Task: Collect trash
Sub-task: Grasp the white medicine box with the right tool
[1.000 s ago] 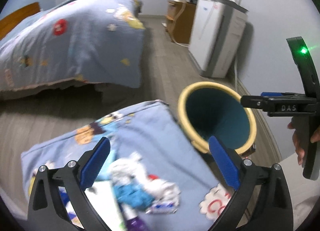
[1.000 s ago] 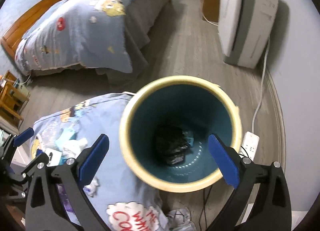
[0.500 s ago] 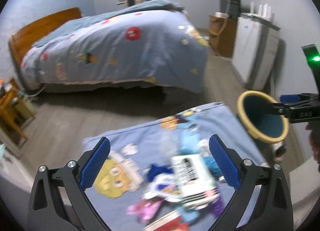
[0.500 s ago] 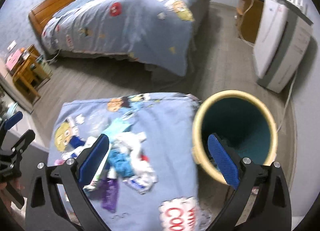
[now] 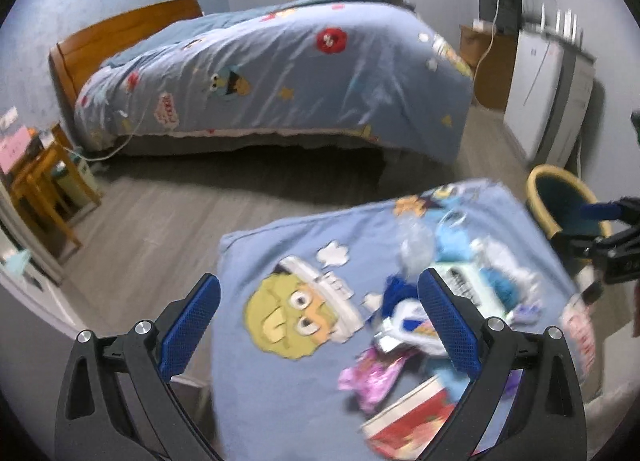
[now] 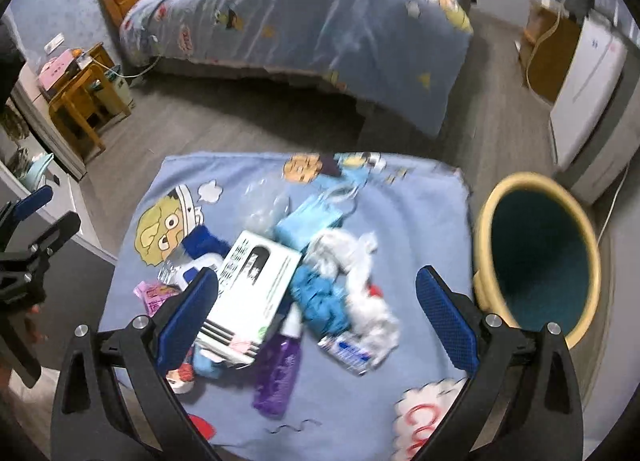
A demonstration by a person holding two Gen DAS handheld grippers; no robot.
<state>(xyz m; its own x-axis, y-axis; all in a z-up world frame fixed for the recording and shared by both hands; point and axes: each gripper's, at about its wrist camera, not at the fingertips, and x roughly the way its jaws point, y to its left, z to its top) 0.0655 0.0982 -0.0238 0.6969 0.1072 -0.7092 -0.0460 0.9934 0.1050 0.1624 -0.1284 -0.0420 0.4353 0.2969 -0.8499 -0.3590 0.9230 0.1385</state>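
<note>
Trash (image 6: 296, 281) sits piled on the cartoon-print cushion (image 6: 224, 177), just left of the yellow-rimmed bin (image 6: 536, 257); nearly all of it is left to do, as far as you can see. Bin interior shows only dark teal from this angle, so can't tell what's already in it; nothing is in either claw right now.

Both your grippers are spread wide and empty: right gripper (image 6: 316, 301) hovers over the pile, left gripper (image 5: 318, 313) hangs above the cushion's bin-far side, w/ the pile under its right finger.

Biggest item is the white box (image 6: 252, 293); long axis runs diagonal, far end tilted toward the bin, near end toward you. Purple bottle (image 6: 280, 373) lies flat on the box's bin side, cap end pointing away from you toward the pile's middle. Blue rag (image 6: 320, 297) and white crumpled wrap (image 6: 360, 281) lie between box and bin; no clear axis on those.

Bin mouth tips toward the cushion in the right wrist view.
</note>
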